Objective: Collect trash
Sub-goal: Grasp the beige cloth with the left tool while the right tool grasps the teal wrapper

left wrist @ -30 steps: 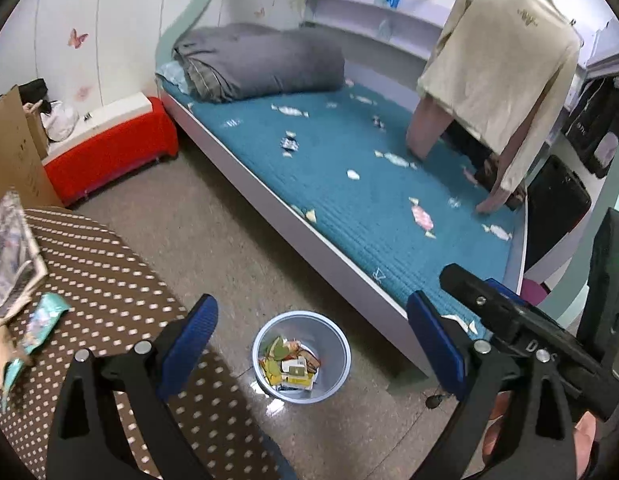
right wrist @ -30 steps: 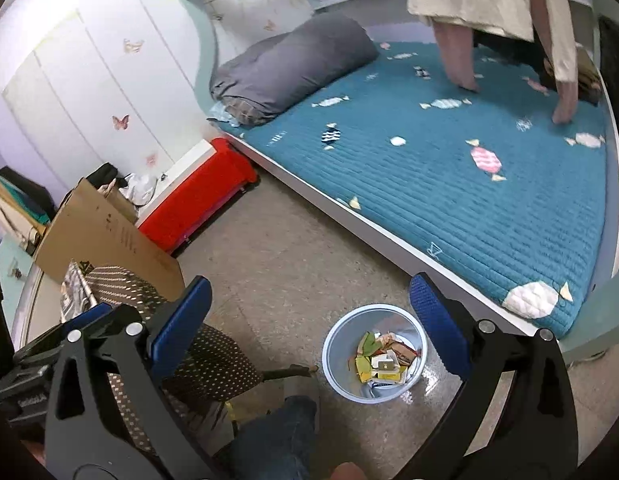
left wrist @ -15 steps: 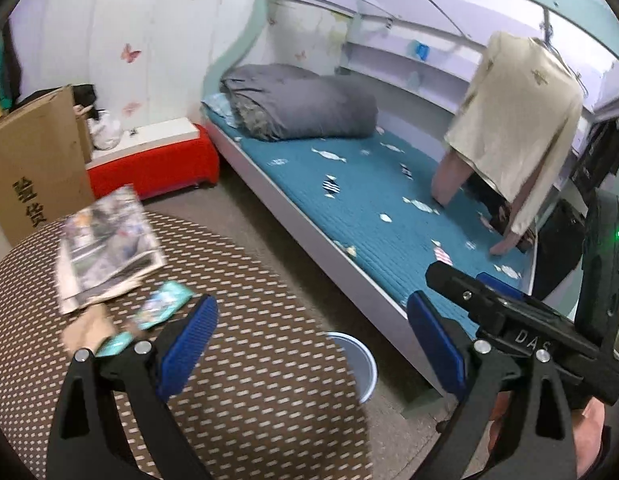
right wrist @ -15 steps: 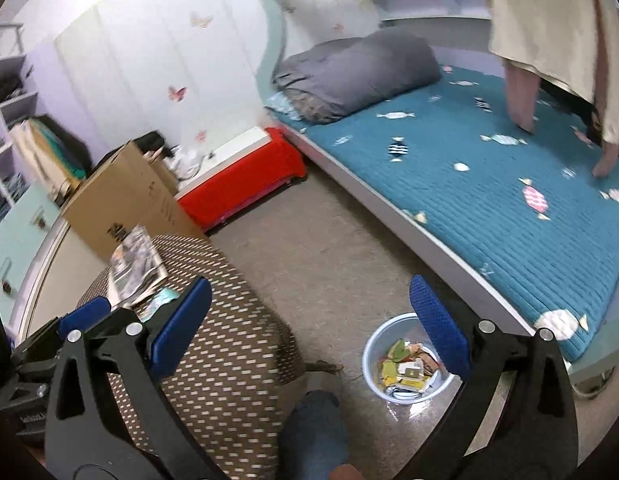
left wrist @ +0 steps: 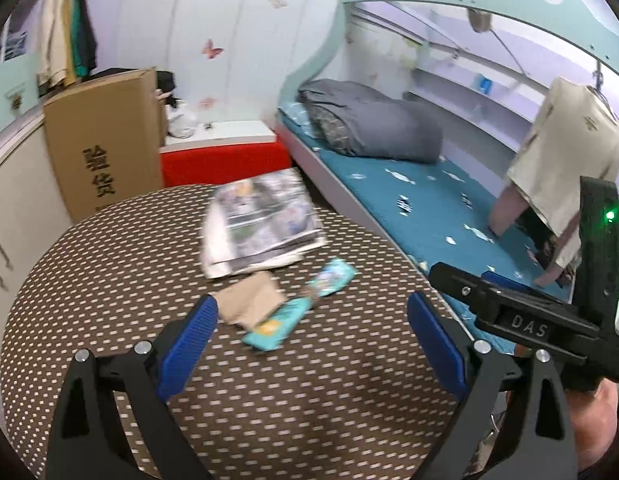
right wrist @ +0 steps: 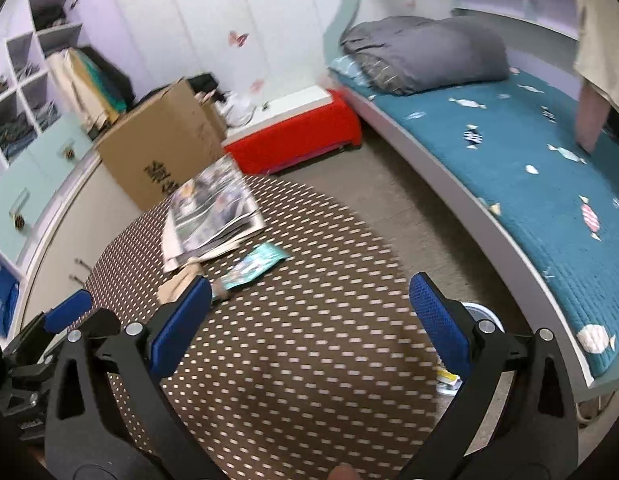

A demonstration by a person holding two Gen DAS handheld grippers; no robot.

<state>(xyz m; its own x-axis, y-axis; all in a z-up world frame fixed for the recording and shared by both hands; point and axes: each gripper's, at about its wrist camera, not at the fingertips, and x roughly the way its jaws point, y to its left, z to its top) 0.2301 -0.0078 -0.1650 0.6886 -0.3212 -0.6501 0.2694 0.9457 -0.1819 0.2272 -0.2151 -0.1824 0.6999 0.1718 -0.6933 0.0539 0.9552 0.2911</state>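
Bedroom clutter surrounds us: a round bench under a brown cloth with white dashes (left wrist: pixel 109 280) stands beside a bed with a teal quilted mattress (left wrist: pixel 429 200), and a tall cardboard box (left wrist: pixel 105 140) leans behind it. On the bench lie a folded glossy newspaper (left wrist: pixel 257 220), a crumpled tan paper scrap (left wrist: pixel 253 304) and 2 teal snack wrappers (left wrist: pixel 305 304), the scrap touching the nearer wrapper. A pale blue plastic bin (right wrist: pixel 481 316) sits on the floor between bench and bed, mostly hidden behind our right gripper (right wrist: pixel 309 320). Our left gripper (left wrist: pixel 309 340) hangs above the bench near the wrappers. We judge the risk to be a flat, slippery wrapper sliding away under a shallow pinch, or the scrap being dragged along with it and dropped short of the bin; motion blur suggests aim could be off. Both pairs of jaws stand wide apart, holding and touching nothing.
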